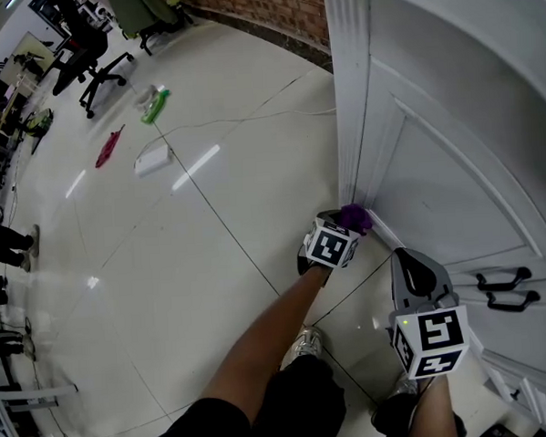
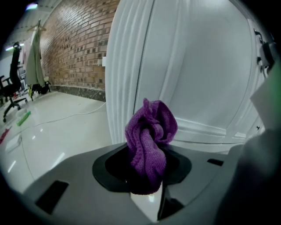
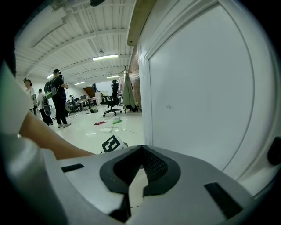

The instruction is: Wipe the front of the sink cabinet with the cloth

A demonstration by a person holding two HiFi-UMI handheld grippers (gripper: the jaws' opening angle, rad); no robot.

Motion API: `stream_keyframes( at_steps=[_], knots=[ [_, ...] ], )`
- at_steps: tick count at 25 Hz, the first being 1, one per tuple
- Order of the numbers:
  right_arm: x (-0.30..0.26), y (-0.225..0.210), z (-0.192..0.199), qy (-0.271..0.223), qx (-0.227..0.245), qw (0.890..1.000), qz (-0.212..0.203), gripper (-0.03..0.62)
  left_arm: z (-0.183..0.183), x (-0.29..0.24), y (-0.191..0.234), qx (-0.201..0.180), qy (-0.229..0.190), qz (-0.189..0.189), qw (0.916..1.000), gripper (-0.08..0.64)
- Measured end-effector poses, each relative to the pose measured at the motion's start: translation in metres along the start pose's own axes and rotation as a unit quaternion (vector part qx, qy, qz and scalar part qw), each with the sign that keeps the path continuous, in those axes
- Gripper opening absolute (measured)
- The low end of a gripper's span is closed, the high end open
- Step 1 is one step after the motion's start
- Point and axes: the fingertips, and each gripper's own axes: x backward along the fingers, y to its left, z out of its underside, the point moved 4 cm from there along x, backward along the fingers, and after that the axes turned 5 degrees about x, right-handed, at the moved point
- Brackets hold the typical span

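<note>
The purple cloth is bunched up in a lump. The left gripper has its jaws closed tight on it, and the top of the lump sticks out past the tips. The cloth is low down, near the floor, right by the ribbed corner post on the left end of the white sink cabinet. I cannot tell if it touches the post.

The right gripper is a bit nearer and to the right, in front of the cabinet door. Its jaws are together and nothing is in them. Two black handles sit on the doors just to its right.

Far off to the left, a green thing, a red thing and a white box lie on the floor.
</note>
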Motion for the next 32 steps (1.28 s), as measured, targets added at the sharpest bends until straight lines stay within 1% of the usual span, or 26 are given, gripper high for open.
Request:
stream_keyframes(
  at_steps=[5, 11, 16, 20, 28, 32],
  knots=[
    [0.001, 0.001, -0.008, -0.012, -0.005, 1.000, -0.002, 0.000, -0.023, 0.017, 0.001, -0.021, -0.014, -0.002, 0.9997, 0.149],
    [0.002, -0.002, -0.020, -0.028, -0.014, 1.000, 0.003, 0.000, -0.054, 0.047, -0.008, -0.027, -0.038, 0.010, 0.9989, 0.149],
    [0.006, -0.007, -0.028, -0.042, -0.026, 0.999, 0.013, 0.000, -0.081, 0.078, -0.018, -0.042, -0.053, 0.016, 0.9976, 0.149],
    [0.006, -0.011, -0.036, -0.054, -0.028, 0.998, 0.017, 0.000, -0.108, 0.100, -0.024, -0.045, -0.070, 0.020, 0.9963, 0.149],
    [0.011, -0.007, -0.051, -0.068, -0.025, 0.997, 0.012, 0.000, -0.159, 0.148, -0.037, -0.078, -0.098, 0.015, 0.9921, 0.149],
    [0.018, -0.003, -0.059, -0.074, -0.014, 0.997, 0.010, 0.000, -0.183, 0.173, -0.044, -0.101, -0.106, 0.009, 0.9892, 0.149]
  ],
)
